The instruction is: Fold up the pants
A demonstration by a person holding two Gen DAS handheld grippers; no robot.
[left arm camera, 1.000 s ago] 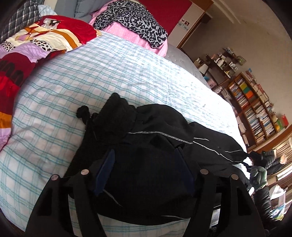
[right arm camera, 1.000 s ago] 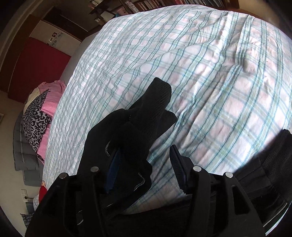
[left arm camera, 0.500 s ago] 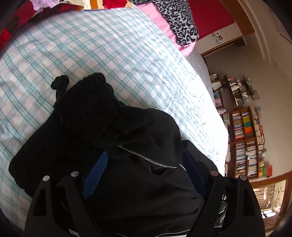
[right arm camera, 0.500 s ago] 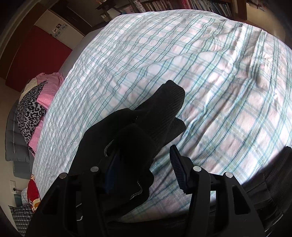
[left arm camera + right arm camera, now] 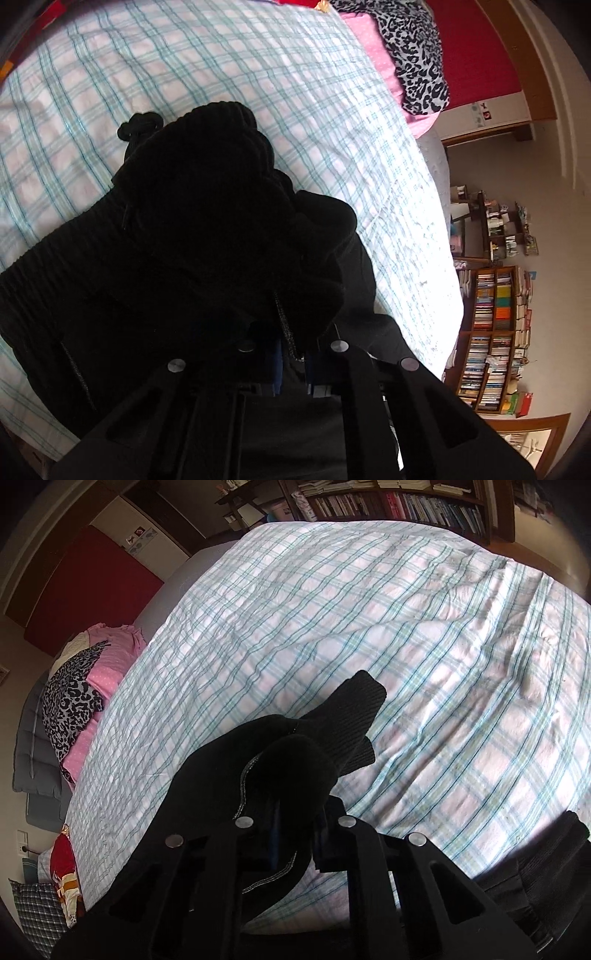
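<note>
Black pants [image 5: 192, 236] lie bunched on the checked bedspread [image 5: 258, 85]. In the left wrist view my left gripper [image 5: 293, 360] is shut on a fold of the black fabric with a drawstring running down between the pads. A ribbed cuff and a knotted cord end [image 5: 142, 123] stick out beyond it. In the right wrist view my right gripper [image 5: 295, 834] is shut on another bunch of the pants [image 5: 280, 764], with a ribbed cuff [image 5: 354, 709] pointing out past the fingers. More black fabric [image 5: 532, 871] lies at the lower right.
Pink and leopard-print bedding [image 5: 410, 55] is piled at the head of the bed, also in the right wrist view [image 5: 77, 698]. Bookshelves [image 5: 495, 332] stand past the bed's edge. A wide stretch of checked bedspread [image 5: 406, 627] lies beyond the right gripper.
Both grippers have closed from wide open onto the black fabric. The left gripper has moved in over the bunched waistband end.
</note>
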